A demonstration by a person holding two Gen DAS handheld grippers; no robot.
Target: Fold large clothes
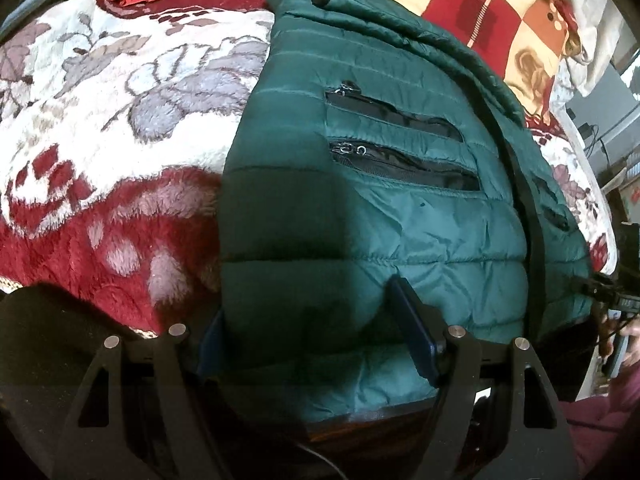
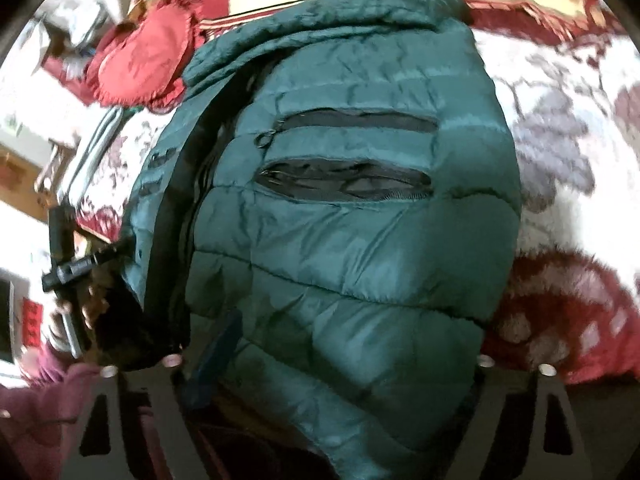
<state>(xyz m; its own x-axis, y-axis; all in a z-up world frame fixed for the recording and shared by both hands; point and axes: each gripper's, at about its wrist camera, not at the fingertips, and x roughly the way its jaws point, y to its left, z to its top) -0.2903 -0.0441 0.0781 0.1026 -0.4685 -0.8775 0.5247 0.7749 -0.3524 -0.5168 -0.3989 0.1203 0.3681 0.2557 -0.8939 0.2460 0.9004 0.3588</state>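
A dark green quilted puffer jacket (image 1: 400, 208) lies on a bed, with two open zip pockets facing up and a black front zipper band along one side. My left gripper (image 1: 312, 328) straddles the jacket's near hem, its blue fingers (image 1: 412, 332) spread wide with puffy fabric bulging between them. In the right wrist view the same jacket (image 2: 352, 248) fills the frame. My right gripper (image 2: 340, 344) is over the other part of the near hem. One blue finger (image 2: 220, 344) shows at the left. The other finger is hidden under fabric.
The bed is covered by a fluffy red and white floral blanket (image 1: 100, 128). A red frilled cushion (image 2: 140, 60) lies near the jacket's far end. A patterned pillow (image 1: 500, 12) is behind it. The other handheld gripper (image 2: 76, 268) shows at the left.
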